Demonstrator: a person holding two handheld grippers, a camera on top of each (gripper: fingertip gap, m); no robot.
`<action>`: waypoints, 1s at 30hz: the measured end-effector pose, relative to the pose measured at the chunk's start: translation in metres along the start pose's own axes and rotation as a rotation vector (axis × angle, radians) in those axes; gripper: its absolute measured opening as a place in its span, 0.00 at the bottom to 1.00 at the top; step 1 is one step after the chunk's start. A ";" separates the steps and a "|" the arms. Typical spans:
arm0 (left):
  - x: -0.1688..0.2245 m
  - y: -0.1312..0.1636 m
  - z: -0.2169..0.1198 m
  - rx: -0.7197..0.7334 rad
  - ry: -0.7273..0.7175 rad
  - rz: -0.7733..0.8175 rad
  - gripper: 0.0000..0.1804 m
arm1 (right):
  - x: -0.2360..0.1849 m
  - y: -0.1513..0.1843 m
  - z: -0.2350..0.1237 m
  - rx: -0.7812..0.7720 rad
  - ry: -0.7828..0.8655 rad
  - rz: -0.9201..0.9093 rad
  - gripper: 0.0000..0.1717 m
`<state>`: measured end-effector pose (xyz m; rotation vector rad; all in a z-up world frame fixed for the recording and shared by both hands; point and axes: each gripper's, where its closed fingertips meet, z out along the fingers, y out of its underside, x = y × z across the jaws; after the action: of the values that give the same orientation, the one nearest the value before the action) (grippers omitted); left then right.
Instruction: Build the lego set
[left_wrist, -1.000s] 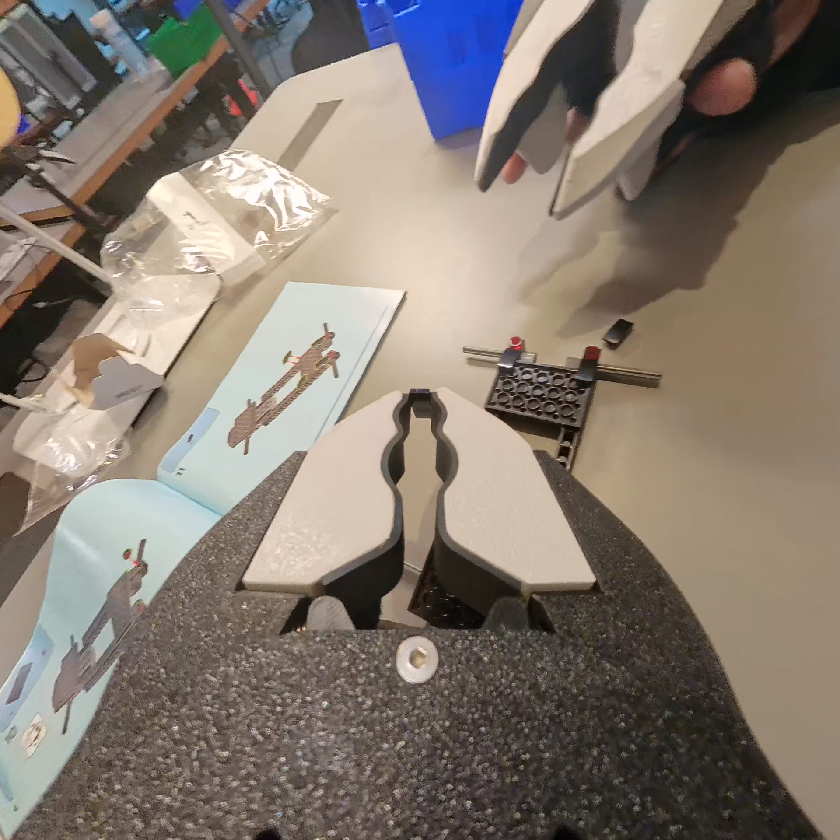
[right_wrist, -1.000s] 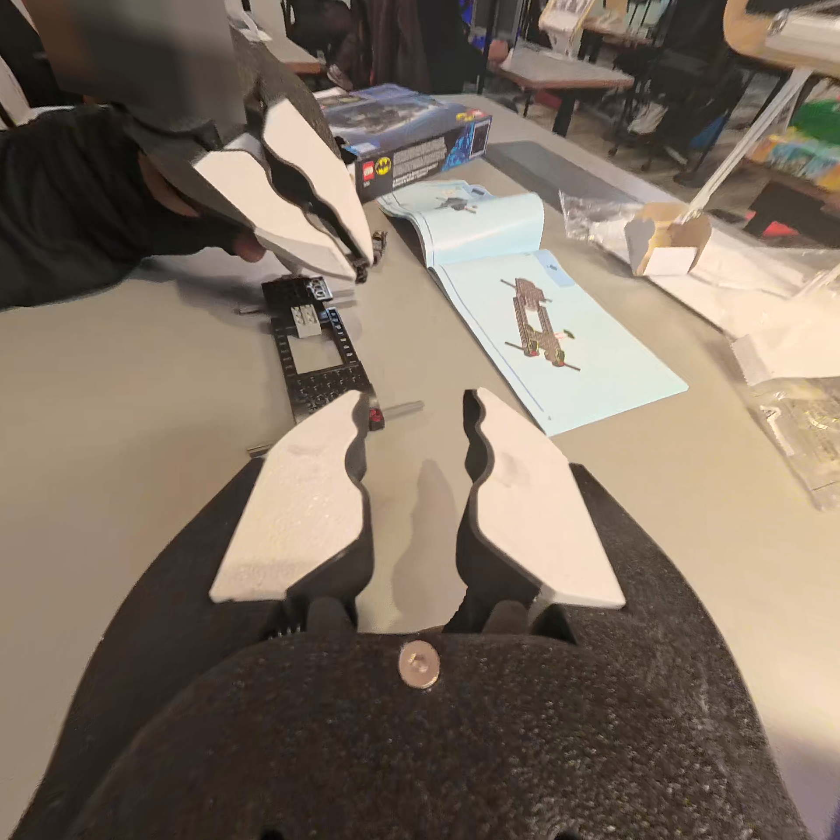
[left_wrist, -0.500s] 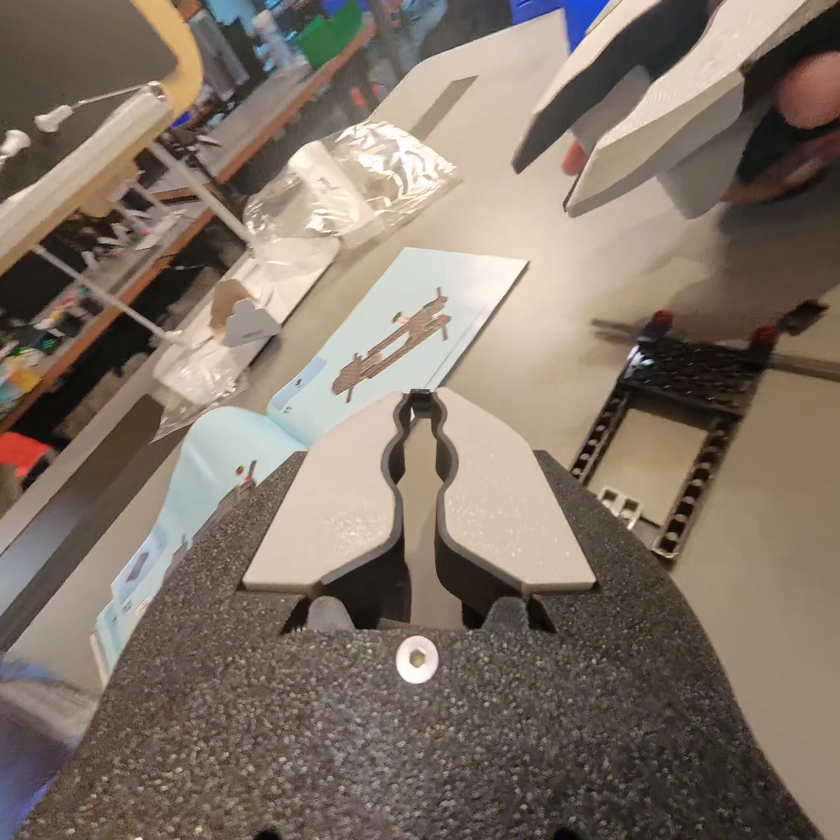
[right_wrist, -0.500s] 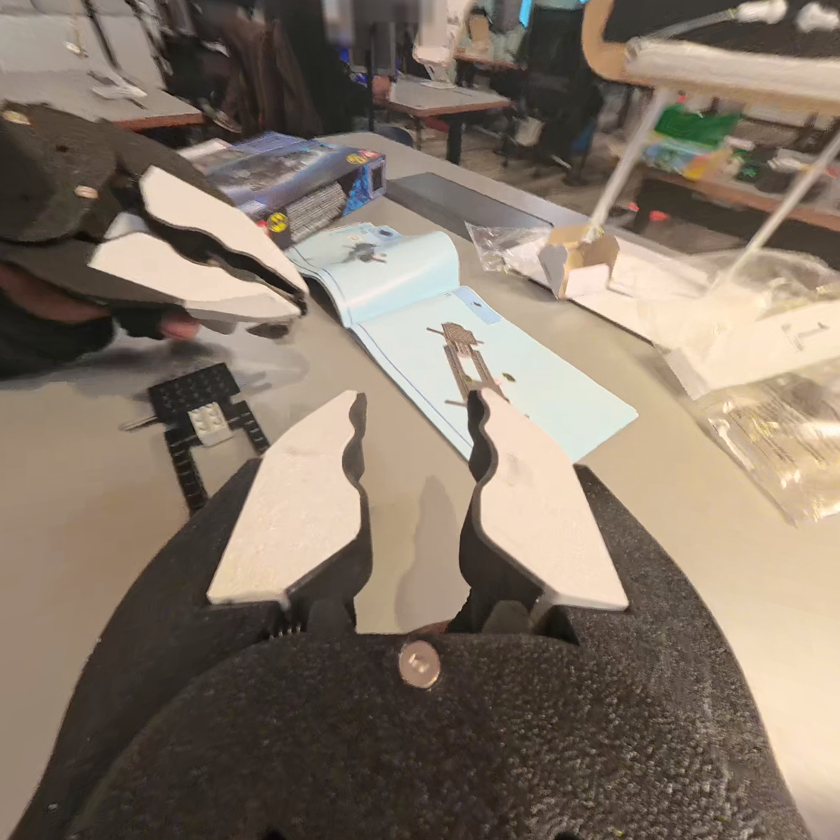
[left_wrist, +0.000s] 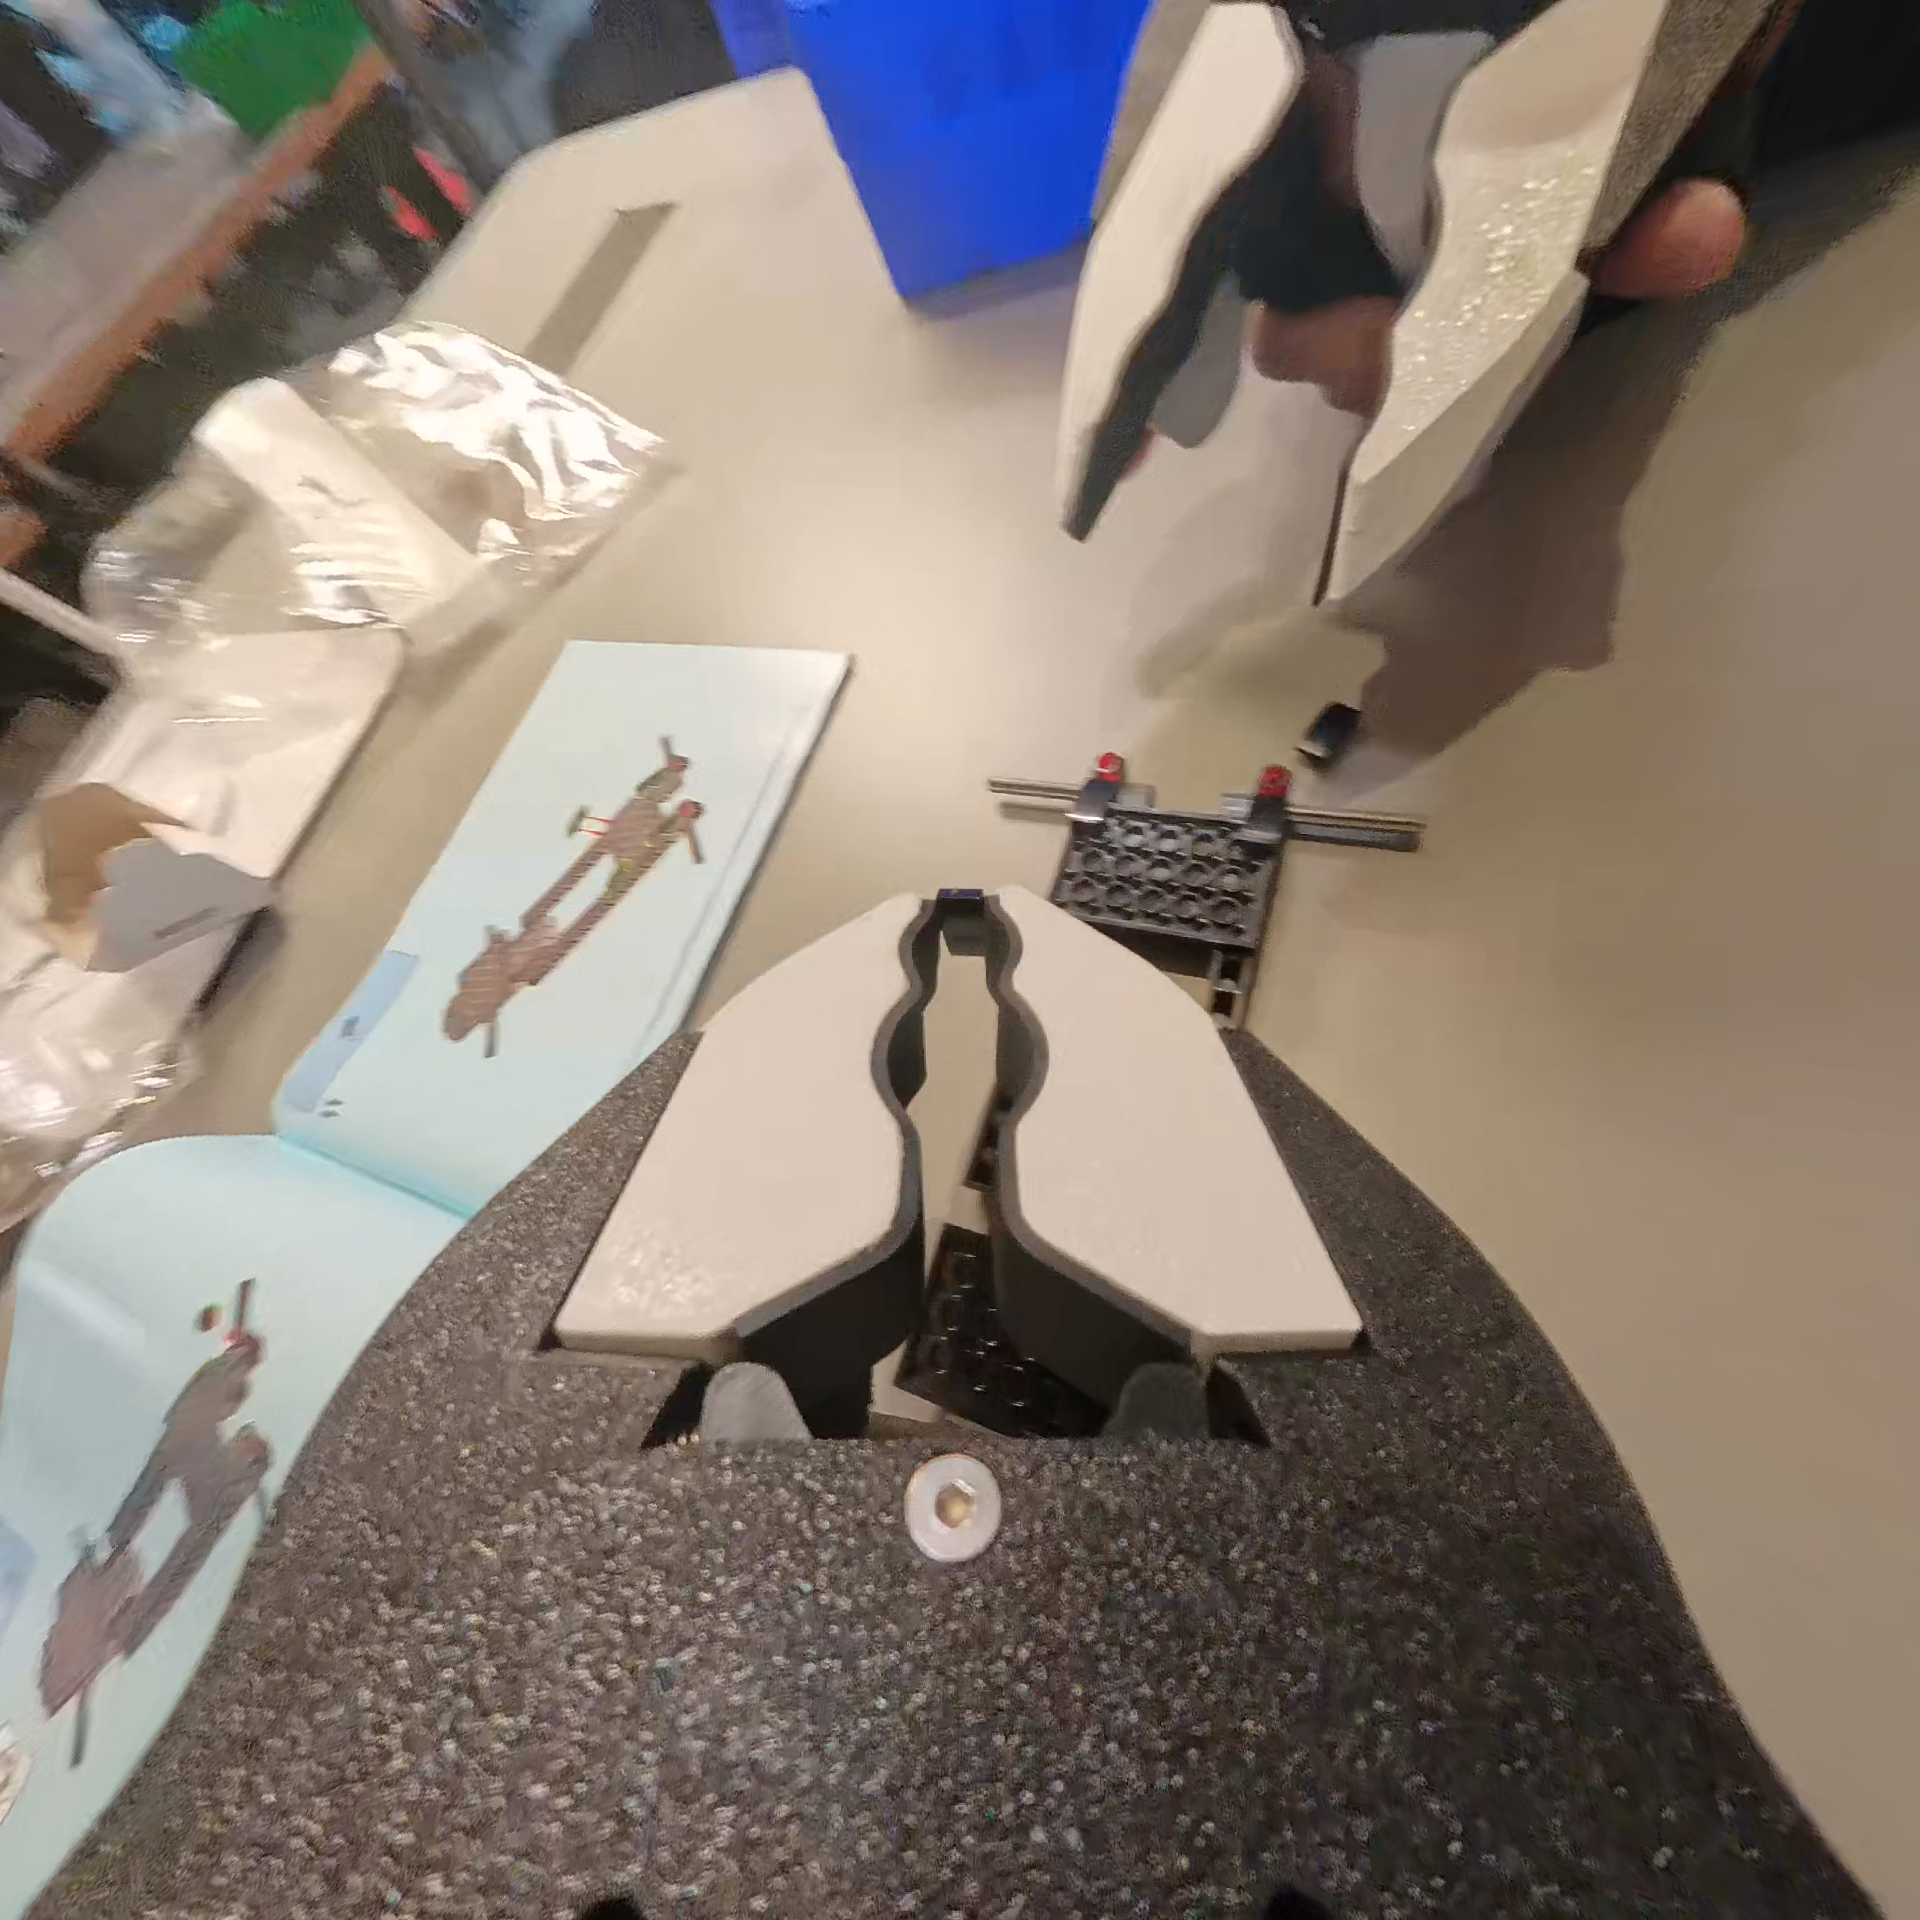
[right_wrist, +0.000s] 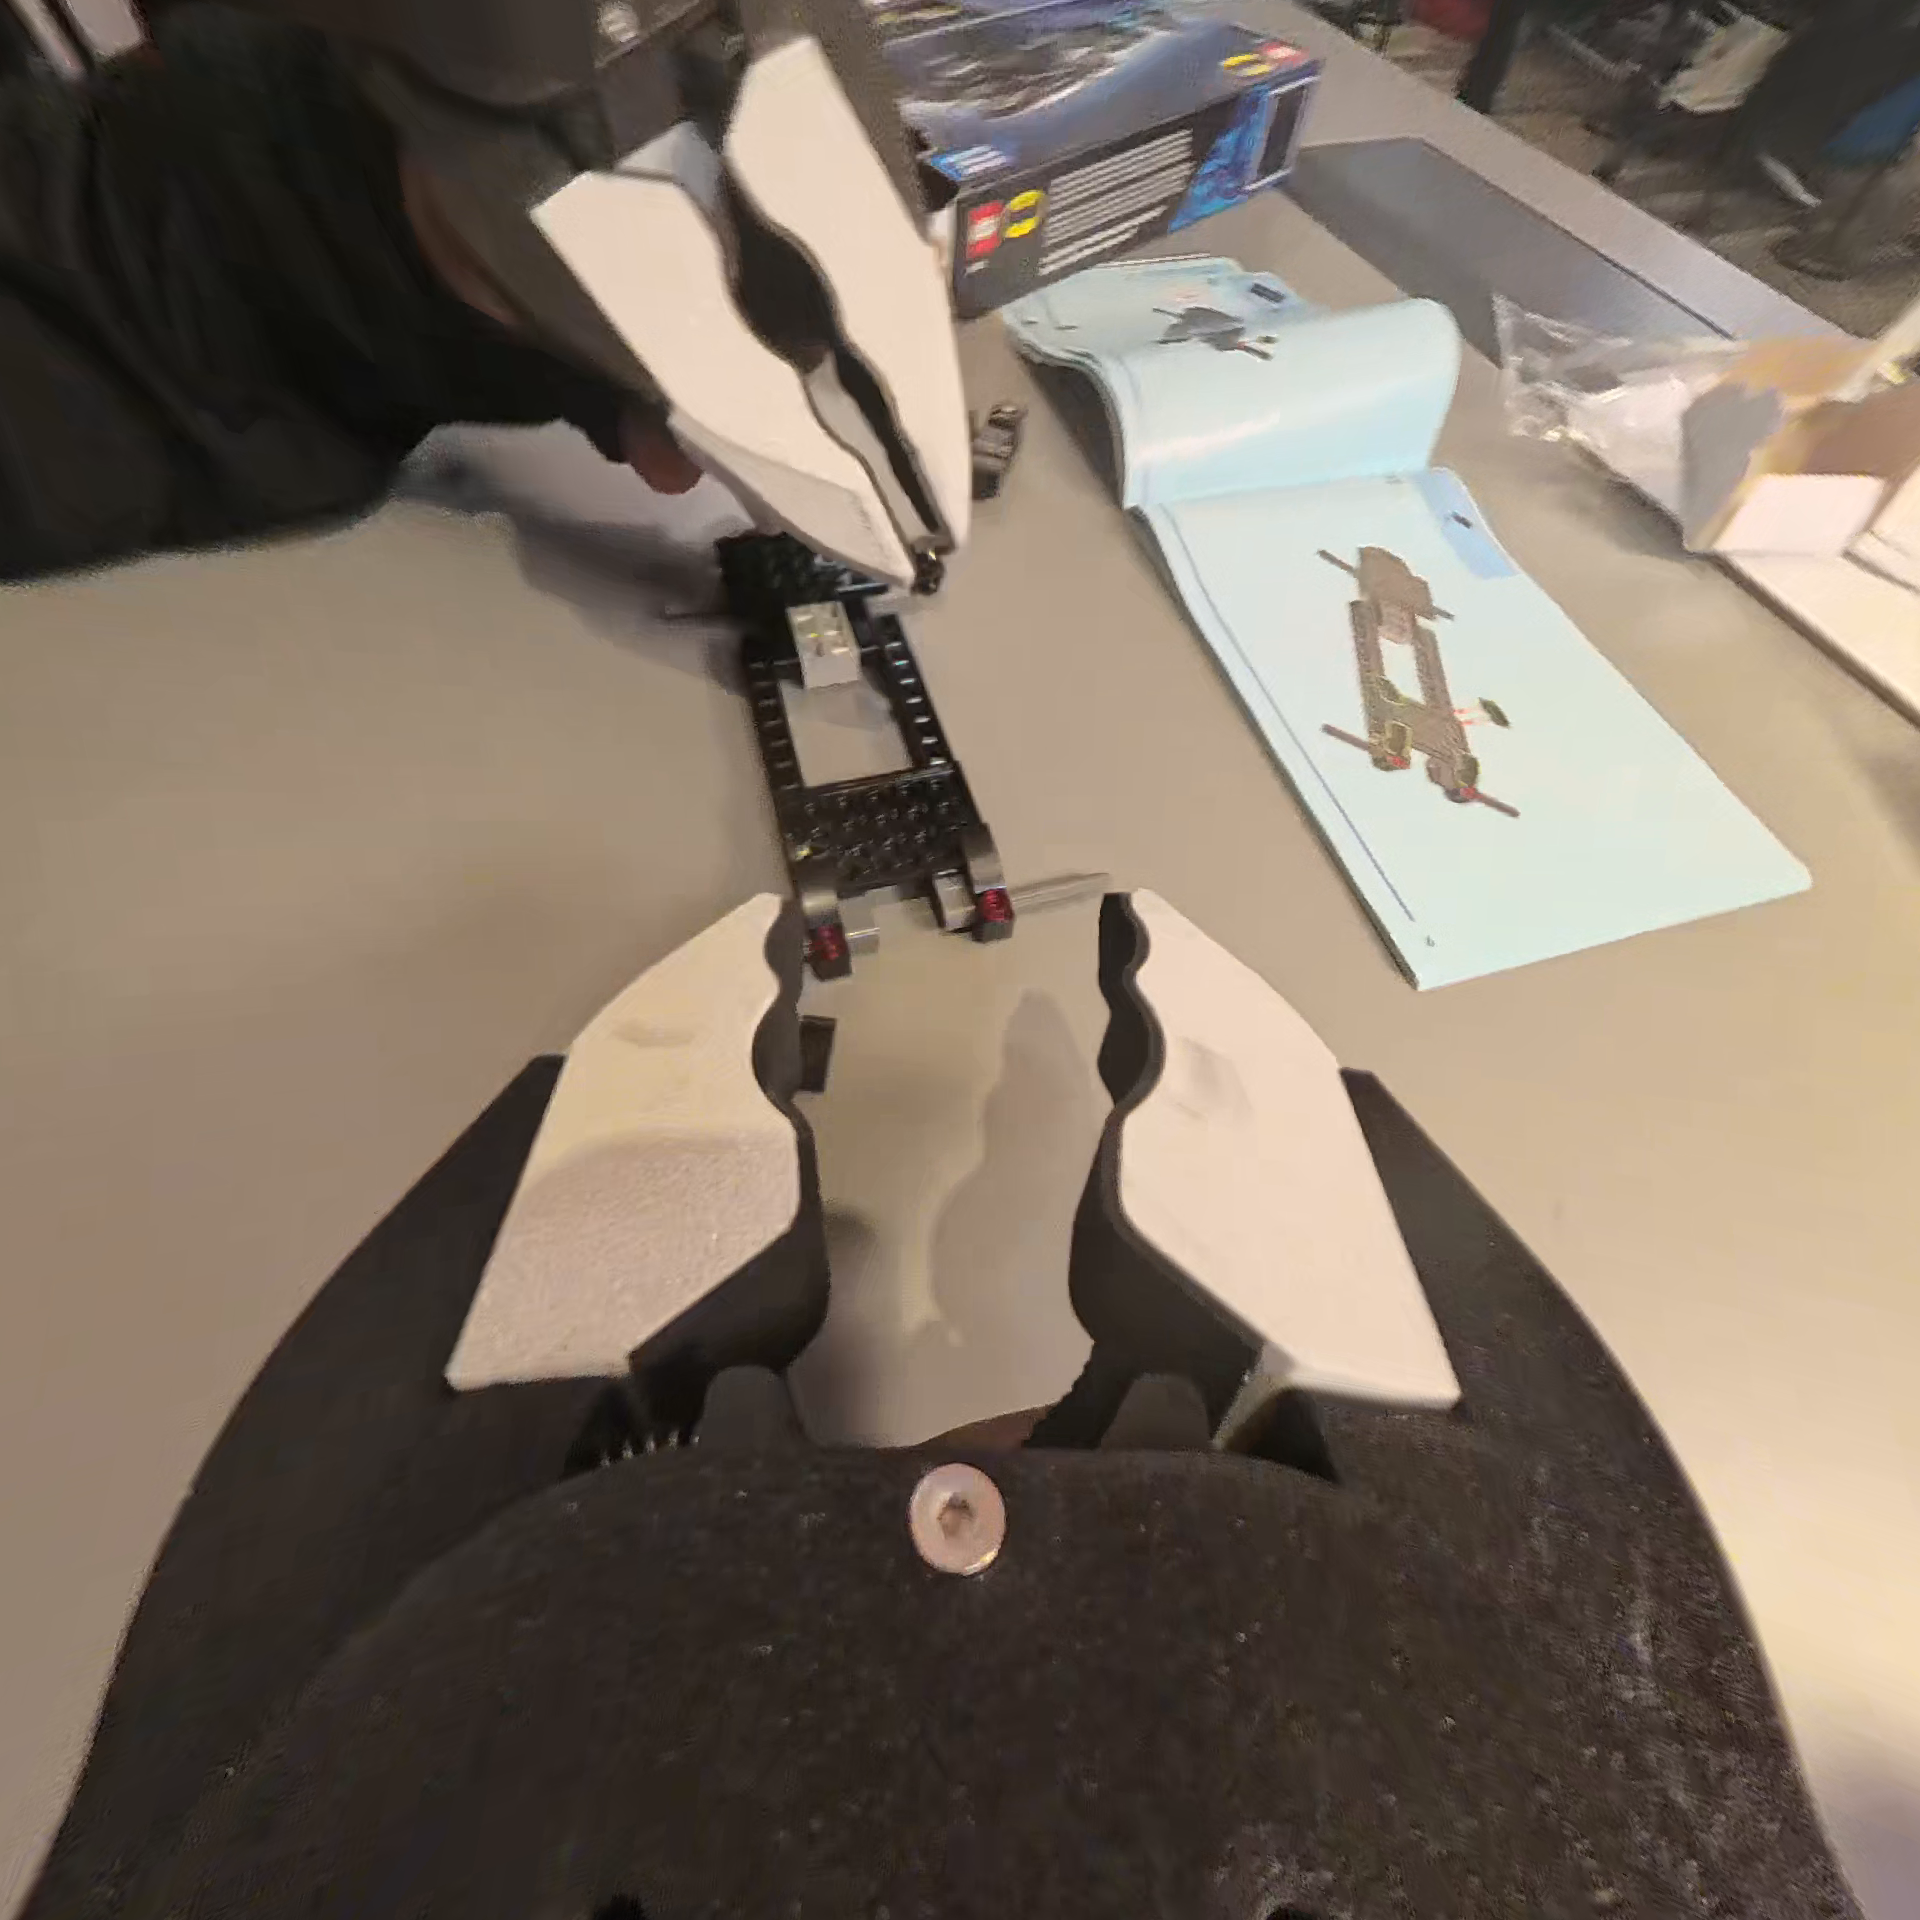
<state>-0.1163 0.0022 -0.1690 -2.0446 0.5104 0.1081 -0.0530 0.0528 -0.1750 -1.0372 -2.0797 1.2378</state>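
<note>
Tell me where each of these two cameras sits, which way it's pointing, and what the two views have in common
Left wrist view: rides on the left gripper, looking along its fingers, closed on a small dark piece; beyond, the black brick chassis and, raised above the table, the right gripper with a gloved hand.
Right wrist view: rides on the open right gripper, facing the opposite way; a dark sleeve shows.
Shared: chassis, open light-blue instruction booklet, grey table, each other's gripper.

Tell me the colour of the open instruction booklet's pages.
Pale blue. The instruction booklet lies open on the table, right of the black brick frame; clearest in the right wrist view.
</note>
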 end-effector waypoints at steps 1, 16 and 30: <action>0.004 0.000 0.001 -0.012 0.036 -0.010 0.04 | -0.003 0.000 0.001 -0.006 -0.019 -0.025 0.35; 0.011 0.014 0.028 -0.241 0.343 0.028 0.04 | -0.022 0.011 0.054 -0.250 -0.193 -0.095 0.38; 0.019 0.020 0.034 -0.257 0.393 0.065 0.04 | -0.022 0.025 0.060 -0.340 -0.181 -0.120 0.34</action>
<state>-0.1020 0.0169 -0.2078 -2.3124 0.8420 -0.2044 -0.0751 0.0121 -0.2255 -0.9515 -2.5161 0.9710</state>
